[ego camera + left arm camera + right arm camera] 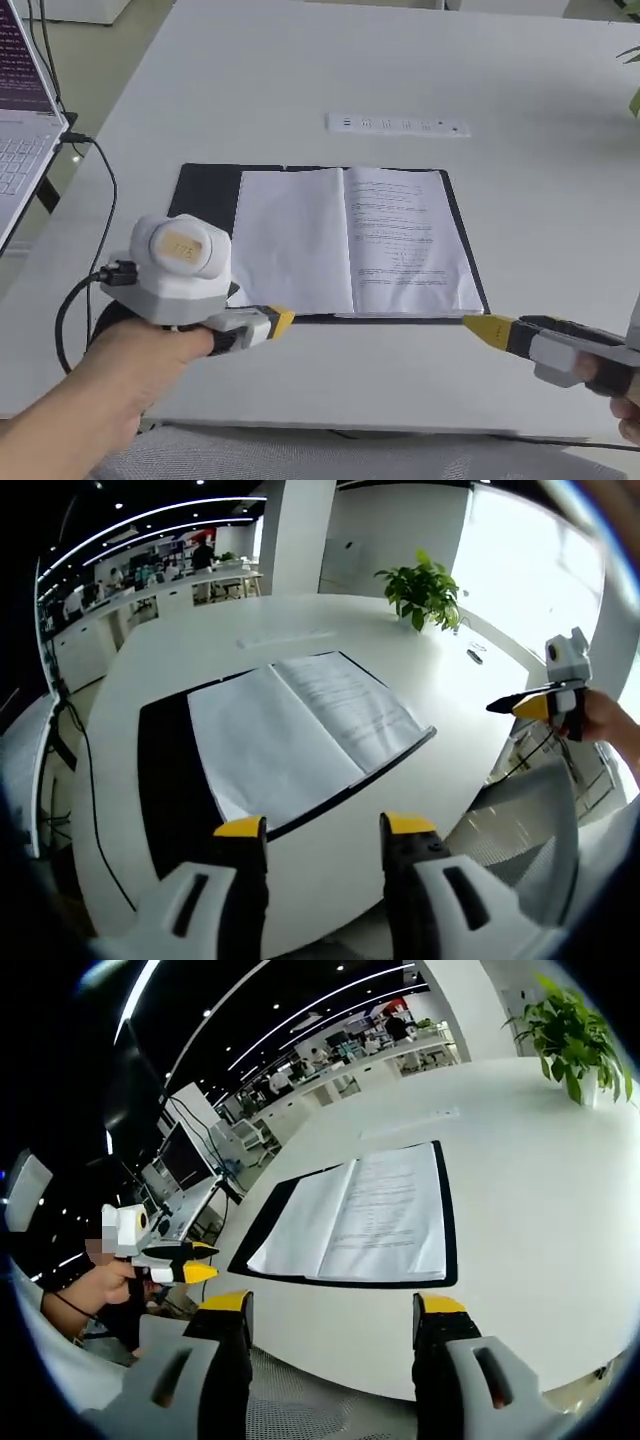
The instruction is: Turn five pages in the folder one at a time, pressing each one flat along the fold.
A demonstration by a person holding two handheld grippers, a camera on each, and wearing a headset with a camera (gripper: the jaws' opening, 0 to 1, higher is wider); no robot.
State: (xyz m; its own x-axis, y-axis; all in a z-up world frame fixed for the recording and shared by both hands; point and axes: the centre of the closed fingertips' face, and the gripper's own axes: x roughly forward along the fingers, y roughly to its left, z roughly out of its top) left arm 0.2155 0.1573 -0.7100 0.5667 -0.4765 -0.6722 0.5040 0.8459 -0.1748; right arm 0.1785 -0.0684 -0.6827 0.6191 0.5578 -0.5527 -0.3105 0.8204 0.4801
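A black folder lies open on the white table. Its left page is blank and its right page is printed; both lie flat. My left gripper hovers just off the folder's near left corner, and in its own view the left gripper is open with nothing between its yellow tips. My right gripper hovers off the near right corner, clear of the folder. In its own view the right gripper stands wide open and holds nothing.
A laptop sits at the table's left edge, with a black cable running down beside the folder. Beyond the folder lies a white power strip. A potted plant stands at the far side. A grey chair is below the front edge.
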